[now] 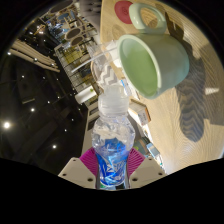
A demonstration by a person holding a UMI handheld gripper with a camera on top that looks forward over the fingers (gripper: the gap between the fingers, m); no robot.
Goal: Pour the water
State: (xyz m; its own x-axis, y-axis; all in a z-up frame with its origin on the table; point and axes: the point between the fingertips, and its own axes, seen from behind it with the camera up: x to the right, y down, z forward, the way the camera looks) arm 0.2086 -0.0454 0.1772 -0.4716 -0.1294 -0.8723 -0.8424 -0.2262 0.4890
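Note:
A clear plastic water bottle (110, 120) with a blue label is held tilted, its neck (103, 68) pointing toward a green mug (150, 60). The mug lies ahead of the fingers on the light wooden table (205, 130), its opening facing the bottle. The bottle's mouth is close to the mug's rim. My gripper (112, 165) is shut on the bottle's labelled body, and both pink pads (91, 160) press against its sides. No water stream is visible.
A pink mug (135, 13) stands beyond the green one on the table. The view is tilted; dark floor and room furniture (60, 35) lie to the left of the table edge. A striped shadow (195, 110) falls on the table.

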